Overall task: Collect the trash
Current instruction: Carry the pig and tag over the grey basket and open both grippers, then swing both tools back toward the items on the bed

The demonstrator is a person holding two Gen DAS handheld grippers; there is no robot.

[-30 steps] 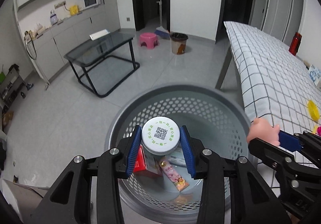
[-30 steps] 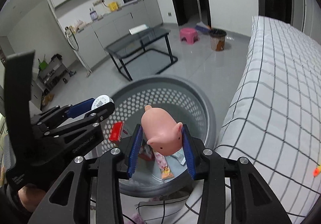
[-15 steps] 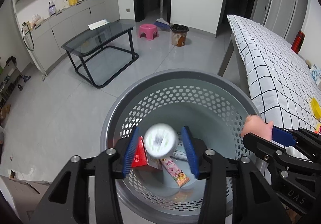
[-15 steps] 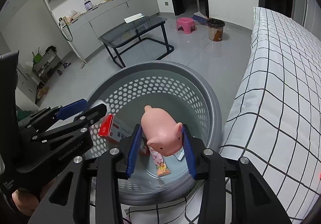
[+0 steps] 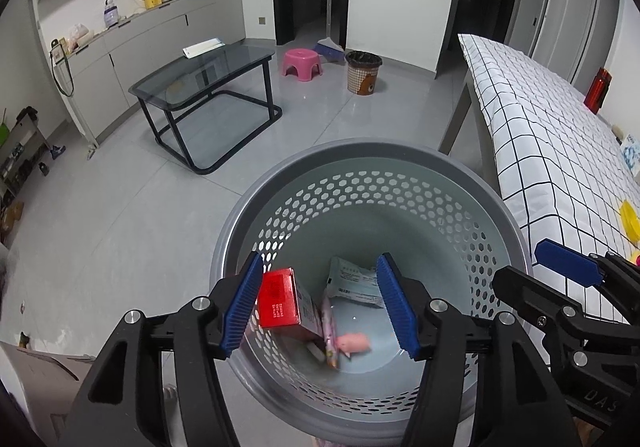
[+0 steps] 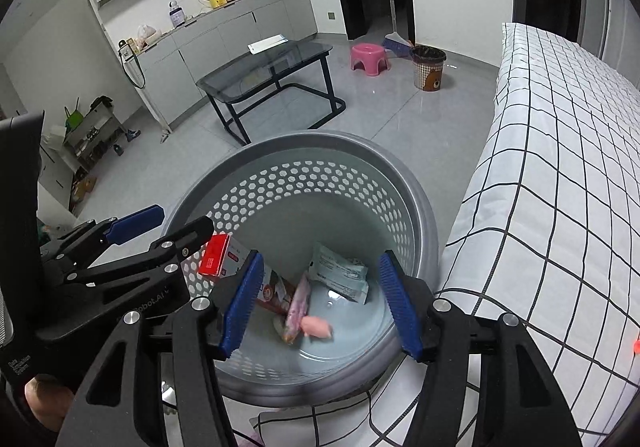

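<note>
A grey perforated basket [image 5: 372,163] [image 6: 304,145] stands on the floor beside the bed. Inside lie a red-and-white box [image 5: 280,299] [image 6: 218,257], a white packet [image 5: 352,281] [image 6: 338,275], a pink sachet [image 5: 330,331] [image 6: 298,305] and a pink pig toy [image 5: 352,343] [image 6: 316,327], blurred. My left gripper [image 5: 320,305] is open and empty above the basket. My right gripper [image 6: 320,305] is open and empty above it too. Each gripper shows at the edge of the other's view.
A bed with a checked cover [image 5: 560,135] [image 6: 560,167] runs along the right. A yellow object [image 5: 630,215] lies on it. A glass table [image 5: 204,87], a pink stool [image 5: 302,63] and a small brown bin [image 5: 362,71] stand further off.
Both grippers opened. The white-lidded jar dropped from the left one and the pink pig from the right one into the basket. The jar is no longer in sight.
</note>
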